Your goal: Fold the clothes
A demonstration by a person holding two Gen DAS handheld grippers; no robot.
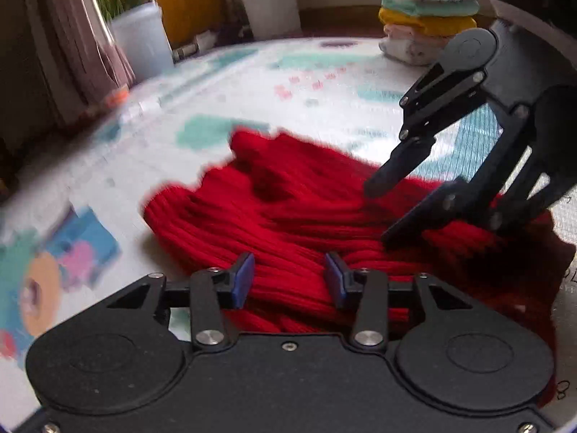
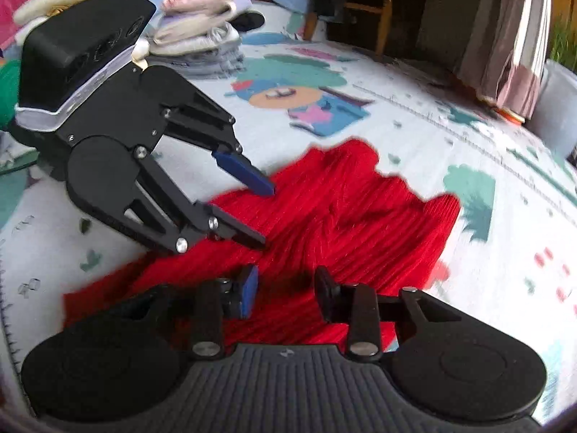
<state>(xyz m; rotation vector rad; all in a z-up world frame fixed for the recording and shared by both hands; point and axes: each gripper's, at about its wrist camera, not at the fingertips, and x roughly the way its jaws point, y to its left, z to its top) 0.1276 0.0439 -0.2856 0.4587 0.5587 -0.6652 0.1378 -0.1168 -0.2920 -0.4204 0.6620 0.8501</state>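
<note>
While both jaws stand apart over the rumpled red ribbed knit sweater (image 1: 288, 209), we hold nothing yet. We should set the left gripper (image 1: 290, 279) and right gripper (image 2: 286, 288) on matching edges, then lift evenly.

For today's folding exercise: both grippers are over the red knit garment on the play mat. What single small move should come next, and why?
Probably lower both grippers onto the near edge and close on it. The red knit garment lies rumpled and only partly folded on the mat. The left gripper and right gripper both stand open above the cloth, gripping nothing, so a fresh hold seems needed first.
</note>
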